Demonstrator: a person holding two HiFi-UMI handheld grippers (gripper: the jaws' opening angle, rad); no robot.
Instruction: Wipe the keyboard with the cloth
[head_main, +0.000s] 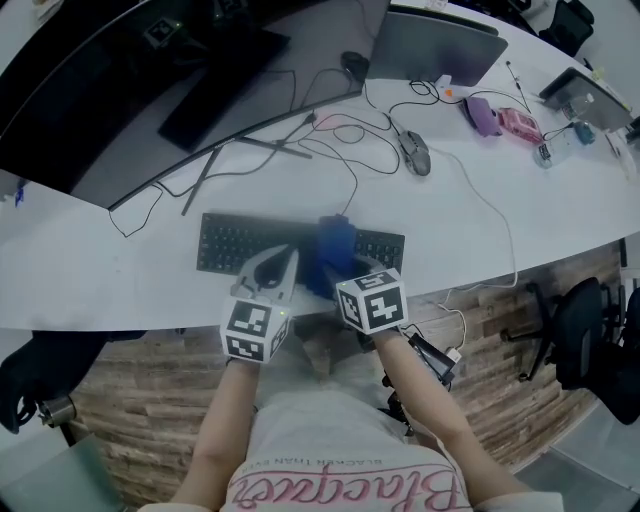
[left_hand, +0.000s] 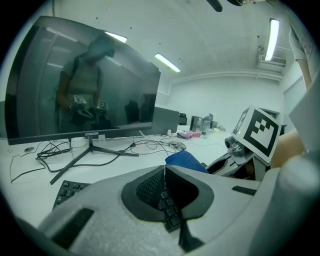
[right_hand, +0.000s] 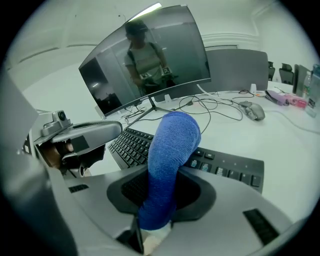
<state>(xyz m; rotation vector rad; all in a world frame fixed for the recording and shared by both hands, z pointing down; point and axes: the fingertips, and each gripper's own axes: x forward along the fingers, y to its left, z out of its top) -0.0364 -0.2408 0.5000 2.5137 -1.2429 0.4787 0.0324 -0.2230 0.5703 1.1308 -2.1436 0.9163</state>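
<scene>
A black keyboard (head_main: 235, 243) lies near the front edge of the white desk (head_main: 90, 270). A blue cloth (head_main: 331, 252) stands bunched over the keyboard's middle, pinched from below by my right gripper (head_main: 345, 268). In the right gripper view the cloth (right_hand: 171, 155) rises out of the shut right gripper (right_hand: 160, 186), with the keys (right_hand: 227, 164) beyond it. My left gripper (head_main: 286, 257) hovers over the keyboard just left of the cloth. It (left_hand: 164, 172) is shut with nothing in it, and the keys (left_hand: 72, 190) show under it.
A curved monitor (head_main: 130, 70) on a thin stand fills the back left, with loose cables (head_main: 330, 150) in front of it. A laptop (head_main: 430, 45), a mouse (head_main: 416, 152) and small pink and purple items (head_main: 500, 118) sit to the right. An office chair (head_main: 590, 330) stands beyond the desk edge.
</scene>
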